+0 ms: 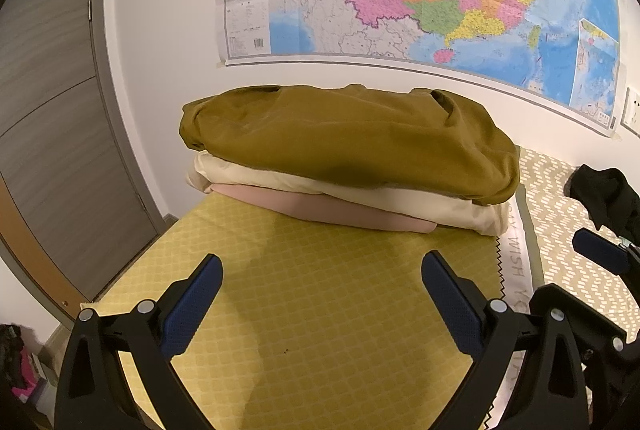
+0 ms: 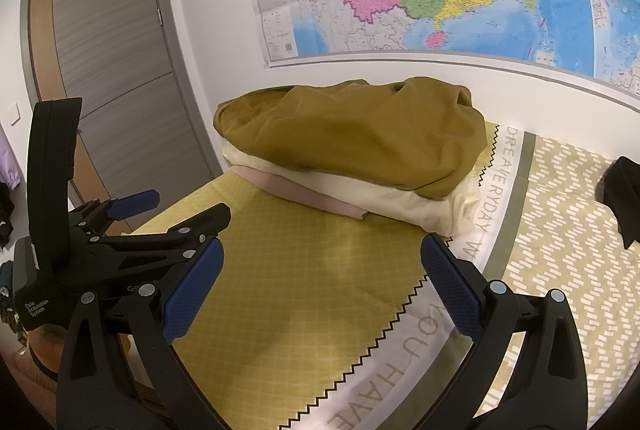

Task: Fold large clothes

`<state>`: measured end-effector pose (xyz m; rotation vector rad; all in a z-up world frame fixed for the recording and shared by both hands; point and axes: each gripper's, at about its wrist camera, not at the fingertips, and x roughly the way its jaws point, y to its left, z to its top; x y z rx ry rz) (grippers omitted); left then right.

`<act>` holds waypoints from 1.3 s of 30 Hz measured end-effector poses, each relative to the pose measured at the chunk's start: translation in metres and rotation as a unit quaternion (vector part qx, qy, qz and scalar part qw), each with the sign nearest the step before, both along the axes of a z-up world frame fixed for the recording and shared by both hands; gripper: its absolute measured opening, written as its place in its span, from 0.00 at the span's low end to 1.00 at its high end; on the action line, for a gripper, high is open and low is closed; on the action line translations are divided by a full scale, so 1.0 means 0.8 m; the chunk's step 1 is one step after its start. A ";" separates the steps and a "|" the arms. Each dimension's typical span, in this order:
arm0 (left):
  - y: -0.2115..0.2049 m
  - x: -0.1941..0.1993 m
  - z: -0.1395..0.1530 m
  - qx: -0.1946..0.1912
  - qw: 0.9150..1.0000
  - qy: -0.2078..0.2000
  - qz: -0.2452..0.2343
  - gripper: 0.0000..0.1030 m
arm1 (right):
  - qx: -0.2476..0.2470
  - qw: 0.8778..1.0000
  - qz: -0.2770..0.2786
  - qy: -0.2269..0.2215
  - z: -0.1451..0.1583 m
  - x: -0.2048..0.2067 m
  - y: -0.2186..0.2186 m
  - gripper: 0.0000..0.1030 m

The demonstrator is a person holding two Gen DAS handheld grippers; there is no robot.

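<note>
— Two grippers are seen: how are the left gripper [image 1: 322, 294] and right gripper [image 2: 322, 282] held?

— Both spread, empty, above bare yellow cloth [image 1: 320, 310] before the folded stack [image 1: 352, 158] by the wall.

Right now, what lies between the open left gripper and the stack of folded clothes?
Only bare yellow diamond-patterned bedcover separates the left gripper from the stack of olive, cream and pink folded clothes; the left wrist view shows it.
</note>
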<state>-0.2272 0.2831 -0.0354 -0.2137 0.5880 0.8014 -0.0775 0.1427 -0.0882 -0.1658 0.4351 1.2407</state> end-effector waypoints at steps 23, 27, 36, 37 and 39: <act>0.000 0.003 -0.001 0.000 1.000 0.005 0.000 0.93 | -0.002 1.000 -0.001 0.004 0.000 0.002 -0.001 0.95; 0.000 0.005 -0.001 0.003 1.000 0.005 -0.002 0.93 | -0.002 1.000 -0.001 0.005 0.000 0.003 -0.001 0.95; -0.002 0.014 -0.005 -0.003 1.000 0.012 -0.006 0.93 | -0.002 1.000 -0.008 0.009 -0.001 0.007 -0.004 0.95; -0.003 0.015 -0.005 -0.002 1.000 0.012 -0.007 0.93 | -0.001 1.000 -0.010 0.008 -0.001 0.008 -0.006 0.95; -0.004 0.016 -0.005 -0.010 1.000 0.008 -0.015 0.93 | -0.001 1.000 -0.013 0.010 0.000 0.010 -0.008 0.95</act>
